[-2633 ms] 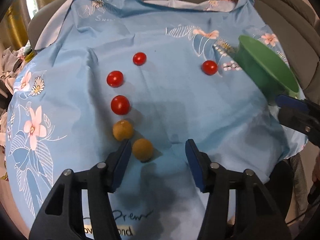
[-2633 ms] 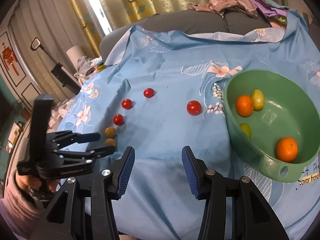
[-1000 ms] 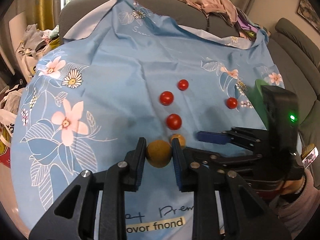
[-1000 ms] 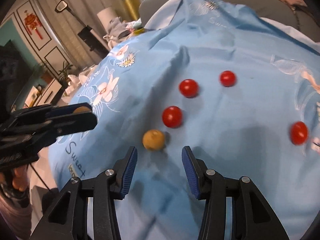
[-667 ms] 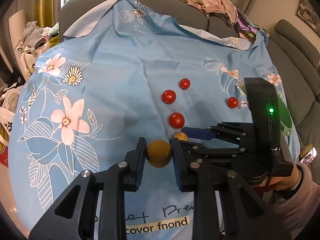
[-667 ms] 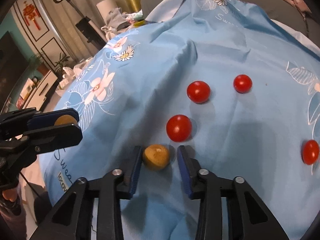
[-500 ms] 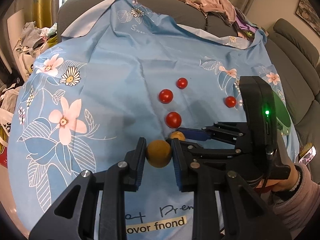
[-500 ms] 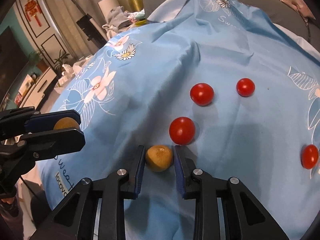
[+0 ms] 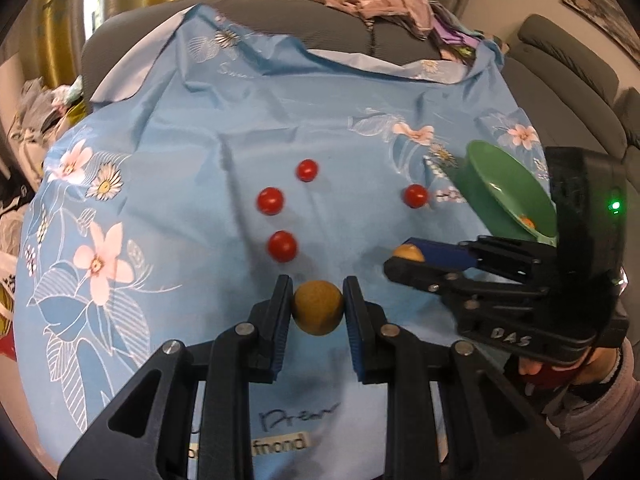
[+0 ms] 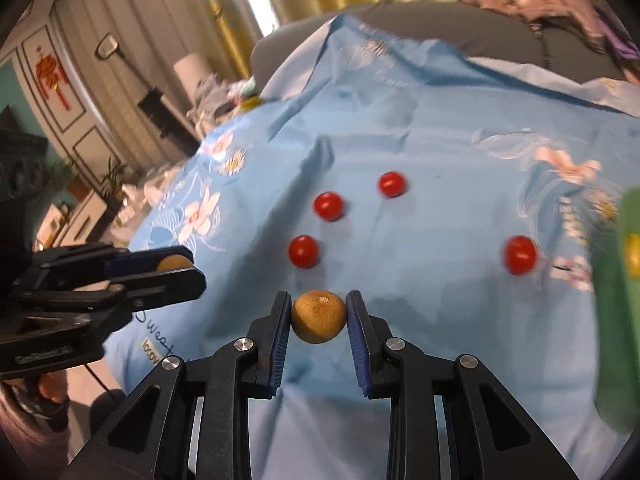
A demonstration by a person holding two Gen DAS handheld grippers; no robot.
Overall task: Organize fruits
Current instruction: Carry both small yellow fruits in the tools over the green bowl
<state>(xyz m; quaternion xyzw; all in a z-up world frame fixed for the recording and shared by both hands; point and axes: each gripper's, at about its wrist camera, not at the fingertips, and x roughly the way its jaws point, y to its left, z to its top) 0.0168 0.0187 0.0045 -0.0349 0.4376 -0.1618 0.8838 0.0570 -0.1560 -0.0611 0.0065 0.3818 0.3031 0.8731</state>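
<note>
The blue floral cloth (image 9: 192, 128) spread over the sofa carries most of what is left: four cherry tomatoes, three clustered at the middle (image 9: 283, 245) (image 9: 270, 201) (image 9: 307, 169) and one apart (image 9: 415, 195), near the green bowl (image 9: 492, 184). The bowl sits at the cloth's right edge with at least one orange fruit (image 9: 528, 222) in it; from the right wrist view its blurred rim (image 10: 628, 280) shows a yellowish fruit too. Judging by that, the sorting is partly done: some fruit is in the bowl, two brown ones are in transit, and the four tomatoes lie untouched

The left claw (image 9: 317, 308) is clenched on a round brown longan-like fruit (image 9: 317, 308), both pads pressed to its sides, held above the cloth. The right claw (image 10: 319, 316) is likewise closed tight on a second brown fruit (image 10: 319, 316), gripped between its pads and off the cloth, nearer the bowl. Both fruits probably go to the bowl next
</note>
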